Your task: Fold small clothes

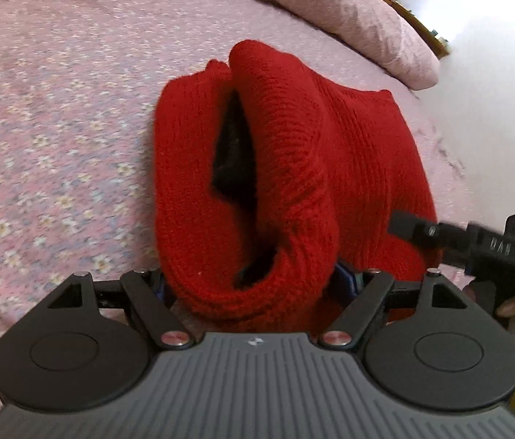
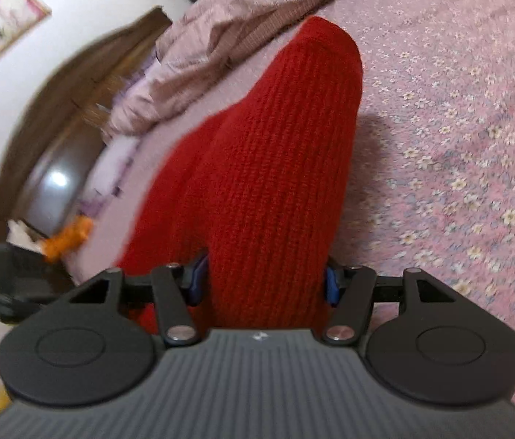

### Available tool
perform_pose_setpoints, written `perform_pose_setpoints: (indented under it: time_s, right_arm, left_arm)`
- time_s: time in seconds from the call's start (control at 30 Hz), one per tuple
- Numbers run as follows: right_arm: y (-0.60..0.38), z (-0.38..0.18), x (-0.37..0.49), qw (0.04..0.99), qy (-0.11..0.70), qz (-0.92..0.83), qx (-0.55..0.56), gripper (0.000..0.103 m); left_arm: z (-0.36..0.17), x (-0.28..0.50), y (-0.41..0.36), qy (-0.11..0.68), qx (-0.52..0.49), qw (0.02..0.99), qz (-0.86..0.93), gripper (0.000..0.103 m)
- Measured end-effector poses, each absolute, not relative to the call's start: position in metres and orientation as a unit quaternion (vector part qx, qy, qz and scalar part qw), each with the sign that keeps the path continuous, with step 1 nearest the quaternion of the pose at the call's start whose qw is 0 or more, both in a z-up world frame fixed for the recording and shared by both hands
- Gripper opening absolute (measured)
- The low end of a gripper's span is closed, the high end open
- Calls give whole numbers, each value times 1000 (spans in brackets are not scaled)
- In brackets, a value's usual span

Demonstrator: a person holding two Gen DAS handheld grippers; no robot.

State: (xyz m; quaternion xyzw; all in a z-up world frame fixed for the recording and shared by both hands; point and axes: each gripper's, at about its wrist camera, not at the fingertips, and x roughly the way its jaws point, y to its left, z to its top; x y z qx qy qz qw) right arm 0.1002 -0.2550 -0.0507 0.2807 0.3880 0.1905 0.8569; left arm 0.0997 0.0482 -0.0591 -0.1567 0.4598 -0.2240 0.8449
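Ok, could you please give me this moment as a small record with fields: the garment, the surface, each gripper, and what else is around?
garment: red knitted garment, bunched and folded over, a dark gap between its layers
surface: pink floral bedcover
left gripper: shut on the near edge of the garment
right gripper: shut on another part of the garment, blue pads against the knit
fold status: not finished, cloth not lying flat
nearby: pink pillow at the far edge; framed picture on the wall

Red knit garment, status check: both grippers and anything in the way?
Left gripper and right gripper both clamped on red knit garment, bunched over floral bedspread. Nothing blocking.
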Motion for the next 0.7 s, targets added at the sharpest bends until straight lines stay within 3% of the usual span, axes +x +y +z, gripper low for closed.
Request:
perform_pose_setpoints:
  time_s: [0.37,0.53,0.7]
  right_arm:
    - [-225,-38,108,882,372,203,206,65]
    - [-218,-38,99,891,367,166,208,77]
    - [-217,-33,84,901,352,128,221,78]
  left_arm:
    - [-34,71,63,415,-96,894,-142,83]
    - [-4,56,60,369,-69,918,-127,82]
    - [6,57,47,364,-71,916,-153,77]
